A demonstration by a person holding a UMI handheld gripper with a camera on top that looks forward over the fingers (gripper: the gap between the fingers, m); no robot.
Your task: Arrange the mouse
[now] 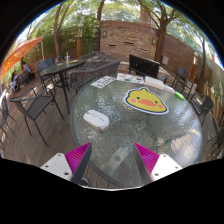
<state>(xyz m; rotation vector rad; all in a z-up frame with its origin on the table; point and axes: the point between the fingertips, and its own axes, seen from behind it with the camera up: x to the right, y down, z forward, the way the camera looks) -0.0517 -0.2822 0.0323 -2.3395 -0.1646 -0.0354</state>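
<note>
A white computer mouse (96, 119) lies on the round glass table (150, 135), left of the table's middle. A yellow duck-shaped mat (146, 100) lies on the glass beyond it and to the right. My gripper (112, 158) hovers over the table's near edge with its fingers wide apart. The magenta pads (78, 155) show on both fingers and nothing is between them. The mouse is well ahead of the left finger.
Papers (130, 78) and a dark object (144, 66) lie at the table's far side. Metal chairs (38, 105) and another table (62, 66) stand to the left, one more chair (200, 100) to the right. A brick wall (130, 38) and trees stand behind.
</note>
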